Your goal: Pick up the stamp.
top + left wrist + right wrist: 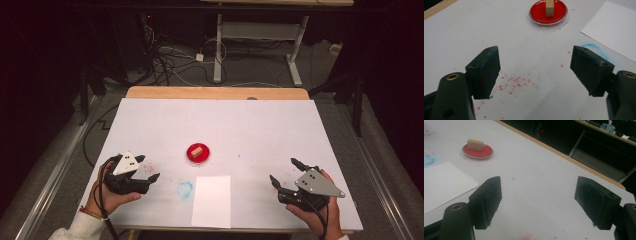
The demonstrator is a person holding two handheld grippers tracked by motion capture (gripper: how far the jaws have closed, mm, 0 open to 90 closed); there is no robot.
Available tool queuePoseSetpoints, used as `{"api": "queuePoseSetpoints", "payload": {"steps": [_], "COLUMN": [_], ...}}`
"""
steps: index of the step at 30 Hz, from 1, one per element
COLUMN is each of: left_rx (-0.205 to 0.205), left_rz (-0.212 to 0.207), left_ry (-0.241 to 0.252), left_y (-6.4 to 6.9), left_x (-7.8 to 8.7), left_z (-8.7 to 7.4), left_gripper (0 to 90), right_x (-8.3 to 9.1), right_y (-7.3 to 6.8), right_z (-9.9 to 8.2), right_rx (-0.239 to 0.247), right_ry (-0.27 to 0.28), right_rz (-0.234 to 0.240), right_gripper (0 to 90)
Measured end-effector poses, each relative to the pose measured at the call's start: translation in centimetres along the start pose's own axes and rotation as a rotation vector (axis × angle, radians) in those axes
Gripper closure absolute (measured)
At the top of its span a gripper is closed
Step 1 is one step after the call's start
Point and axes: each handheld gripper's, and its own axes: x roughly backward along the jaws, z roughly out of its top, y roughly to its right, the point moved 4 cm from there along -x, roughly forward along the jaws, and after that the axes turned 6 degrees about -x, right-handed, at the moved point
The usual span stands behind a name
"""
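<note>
Wooden block (pixel 196 150) stands in a shallow red dish (pixel 190 155) near the middle of the white table (pixel 260 130), just beyond the far edge of a blank sheet of paper (pixel 212 201). From the left gripper (pixel 148 168) the dish lies ahead and toward the table's centre; in the left gripper view the block (pixel 549 8) sits nearly straight ahead, and its long axis seems to run away from the camera, though that is hard to be sure of. From the right gripper (pixel 283 172) the dish lies across the table to the person's left and farther off, so I judge the left hand the nearer one for a pick. In the right gripper view the block (pixel 475 144) shows its broad side, lying flat on the red surface.

Both tools are spread wide with nothing between their jaws, hovering low over the table. The dish holds the block and what looks like red paint. Red specks (pixel 515 83) dot the table under the left gripper, and a faint blue smear (pixel 184 189) lies beside the paper.
</note>
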Motion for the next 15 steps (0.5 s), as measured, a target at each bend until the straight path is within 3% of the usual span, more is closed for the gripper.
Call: {"api": "queuePoseSetpoints", "payload": {"steps": [7,15], "left_rx": [-0.038,-0.079], "left_rz": [-0.036,-0.067], "left_ry": [-0.042,-0.041], "left_y": [0.1,0.4], "left_x": [-0.4,-1.9], "left_z": [2.3,5.3], "left_gripper": [24.5,25.1], "right_x": [0.1,0.0], "right_y": [0.0,0.2], "right_z": [-0.5,-0.5], "right_rx": [0.004,0.008], "right_ry": [-0.022,-0.028], "right_rz": [-0.015,-0.017], "right_gripper": [22.1,22.0]}}
